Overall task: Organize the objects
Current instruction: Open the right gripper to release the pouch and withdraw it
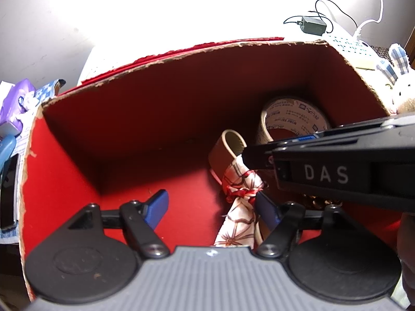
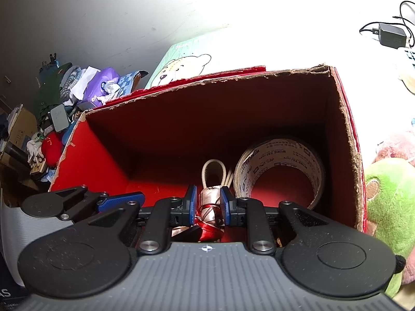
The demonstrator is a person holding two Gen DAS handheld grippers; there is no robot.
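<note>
A cardboard box (image 1: 181, 57) with a red lining fills both views. Against its right wall leans a roll of beige packing tape (image 1: 290, 121) (image 2: 277, 171). Beside the roll lie a beige loop (image 1: 228, 150) (image 2: 212, 168) and a small patterned cloth pouch (image 1: 241, 207) tied with red ribbon. My right gripper (image 2: 208, 203) is shut on the pouch's tied neck (image 2: 208, 199) and reaches in from the right in the left wrist view. My left gripper (image 1: 212, 204) stands open low inside the box. The pouch's lower end lies beside its right finger (image 1: 267, 210), with the pads apart from it.
The box rim (image 2: 207, 85) is torn and ragged. Plush toys crowd its right side (image 1: 399, 88) (image 2: 386, 207). A black charger (image 1: 313, 26) with cables lies behind on a white surface. Piled clutter (image 2: 77, 90) and a bear-print cushion (image 2: 181, 64) sit to the left.
</note>
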